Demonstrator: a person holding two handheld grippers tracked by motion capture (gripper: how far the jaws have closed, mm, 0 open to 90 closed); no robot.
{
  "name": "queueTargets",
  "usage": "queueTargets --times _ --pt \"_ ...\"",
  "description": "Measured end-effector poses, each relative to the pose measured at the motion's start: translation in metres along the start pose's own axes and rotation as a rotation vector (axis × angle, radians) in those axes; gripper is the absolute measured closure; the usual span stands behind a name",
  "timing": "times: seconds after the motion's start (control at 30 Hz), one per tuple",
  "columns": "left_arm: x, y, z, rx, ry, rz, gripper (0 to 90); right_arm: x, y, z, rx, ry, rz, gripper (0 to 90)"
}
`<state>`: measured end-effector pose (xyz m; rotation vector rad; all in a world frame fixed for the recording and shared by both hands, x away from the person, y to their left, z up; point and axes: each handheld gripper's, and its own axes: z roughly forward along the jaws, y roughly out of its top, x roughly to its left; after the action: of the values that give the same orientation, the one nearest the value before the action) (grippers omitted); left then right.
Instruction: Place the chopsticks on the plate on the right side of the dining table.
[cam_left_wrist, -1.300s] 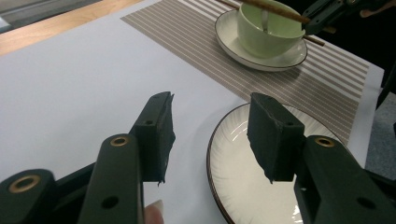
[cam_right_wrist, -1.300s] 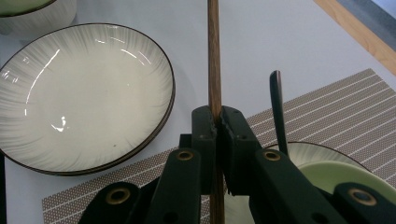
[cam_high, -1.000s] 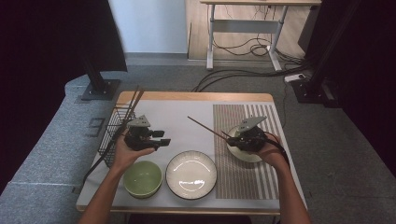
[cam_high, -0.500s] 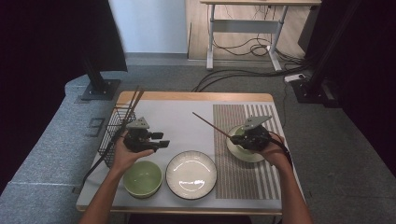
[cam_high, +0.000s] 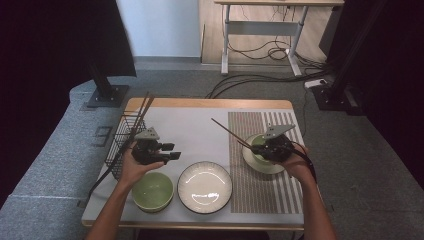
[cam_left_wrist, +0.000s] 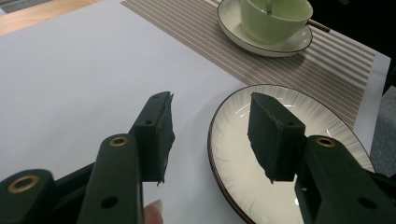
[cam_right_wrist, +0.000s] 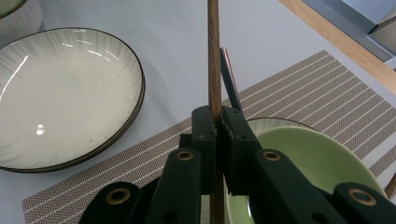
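Observation:
My right gripper (cam_high: 257, 147) hovers over a green cup (cam_high: 260, 145) that stands on a white saucer (cam_high: 265, 165) on the striped placemat. Its jaws are shut on a brown chopstick (cam_right_wrist: 214, 70), which slants up and to the left over the table as the chopstick (cam_high: 230, 131). The green cup (cam_right_wrist: 308, 163) lies just below the jaws. My left gripper (cam_high: 172, 153) hangs open above the table between a wire basket and a white plate (cam_high: 205, 207). Nothing is between its jaws (cam_left_wrist: 210, 135), and the white plate (cam_left_wrist: 233, 154) sits beneath the right one.
A green bowl (cam_high: 152, 191) sits at the front left, beside the plate. The black wire basket (cam_high: 125, 137) at the left edge holds more chopsticks (cam_high: 142, 107) that stick out to the back. The striped placemat (cam_high: 260, 192) covers the table's right side. The cup and saucer (cam_left_wrist: 261, 44) lie beyond the plate.
My right gripper has shifted slightly right over the cup, carrying the chopstick with it. The left gripper has stayed where it was, open.

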<state>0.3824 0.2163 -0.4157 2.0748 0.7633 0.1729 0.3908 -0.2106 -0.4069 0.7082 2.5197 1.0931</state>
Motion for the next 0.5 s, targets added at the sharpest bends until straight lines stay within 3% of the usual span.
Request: queueTargets --times 0.5 --pt "0.0052 -0.0079 -0.0025 -0.016 0.012 -0.010 50.5 -0.0066 -0.0095 -0.0010 0.021 -0.040 0.050 84.8"
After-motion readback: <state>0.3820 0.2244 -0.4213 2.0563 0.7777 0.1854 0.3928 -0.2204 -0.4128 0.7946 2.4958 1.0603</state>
